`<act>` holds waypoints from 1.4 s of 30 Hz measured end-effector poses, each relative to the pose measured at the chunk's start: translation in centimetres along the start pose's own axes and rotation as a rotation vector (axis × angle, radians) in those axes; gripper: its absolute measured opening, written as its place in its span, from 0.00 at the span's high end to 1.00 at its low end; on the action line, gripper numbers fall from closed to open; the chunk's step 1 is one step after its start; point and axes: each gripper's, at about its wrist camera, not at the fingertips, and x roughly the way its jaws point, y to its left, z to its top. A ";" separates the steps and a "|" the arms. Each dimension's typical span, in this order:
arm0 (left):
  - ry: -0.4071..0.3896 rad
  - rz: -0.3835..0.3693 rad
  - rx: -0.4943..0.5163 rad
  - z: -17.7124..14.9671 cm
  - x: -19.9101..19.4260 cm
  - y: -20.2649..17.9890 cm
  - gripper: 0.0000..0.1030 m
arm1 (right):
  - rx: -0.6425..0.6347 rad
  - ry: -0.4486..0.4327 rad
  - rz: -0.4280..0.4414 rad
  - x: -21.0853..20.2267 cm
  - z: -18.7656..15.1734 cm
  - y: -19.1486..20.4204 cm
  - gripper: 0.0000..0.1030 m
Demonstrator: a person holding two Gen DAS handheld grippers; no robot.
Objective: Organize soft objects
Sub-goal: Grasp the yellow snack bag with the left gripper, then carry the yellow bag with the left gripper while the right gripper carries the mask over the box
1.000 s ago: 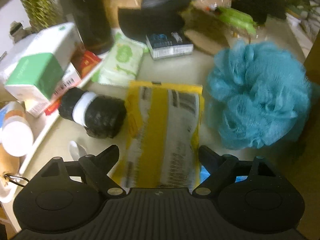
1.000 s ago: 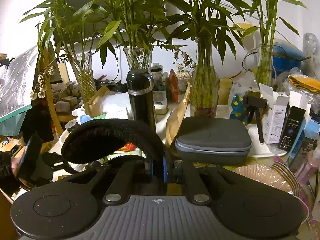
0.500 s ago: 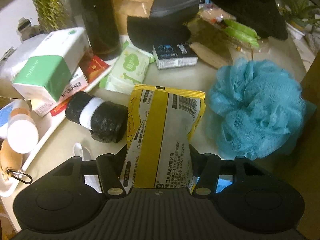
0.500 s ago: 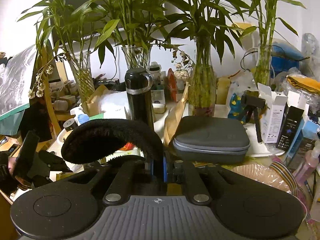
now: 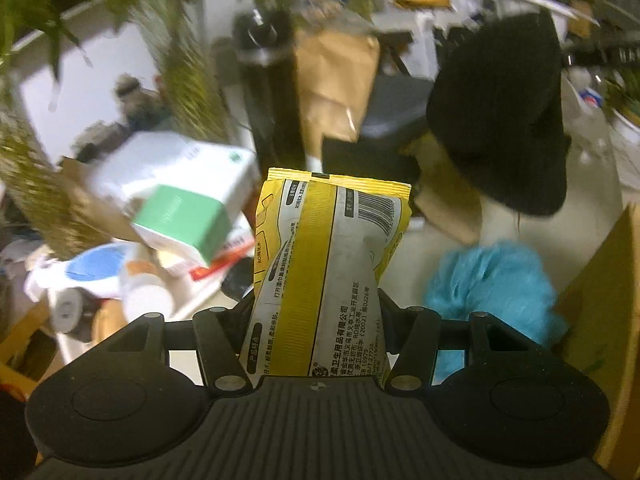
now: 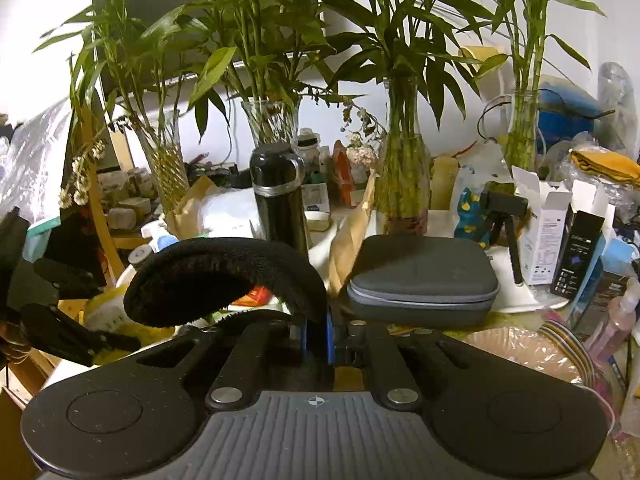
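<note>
left wrist view: your left tongs (image 5: 316,312) clench the yellow wipes packet (image 5: 326,264), lifted clear of the desk (image 5: 520,228), the blue bath pouf (image 5: 494,284) below to the right. the packet bulges between the pads; a quick swing could let the slick film slip.

right wrist view: your right tongs (image 6: 318,334) pinch the black fleece piece (image 6: 216,276), which arches leftward above the clutter. its drooping end could snag the black flask (image 6: 280,196).

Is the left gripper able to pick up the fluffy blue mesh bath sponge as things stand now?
Probably not yet. The left gripper is already shut on the yellow and white plastic packet, so its jaws are full. The fluffy blue mesh bath sponge lies uncovered to the right.
</note>
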 end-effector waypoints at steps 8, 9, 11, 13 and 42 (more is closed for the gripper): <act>-0.065 0.070 -0.114 1.2 -5.8 -2.1 0.46 | 0.020 -0.032 0.044 -1.6 0.4 0.5 0.89; -0.072 0.083 -0.121 1.2 -6.5 -2.6 0.46 | 0.020 -0.036 0.051 -1.9 0.5 0.6 0.89; -0.080 0.100 -0.139 1.3 -7.3 -3.5 0.46 | 0.020 -0.045 0.068 -2.5 0.4 0.8 0.89; -0.089 0.112 -0.165 1.3 -8.2 -4.2 0.46 | 0.023 -0.056 0.086 -3.2 0.4 1.0 0.89; -0.070 0.151 -0.516 -6.2 -16.3 -11.0 0.46 | -0.098 0.075 0.388 -11.3 -6.5 4.5 0.89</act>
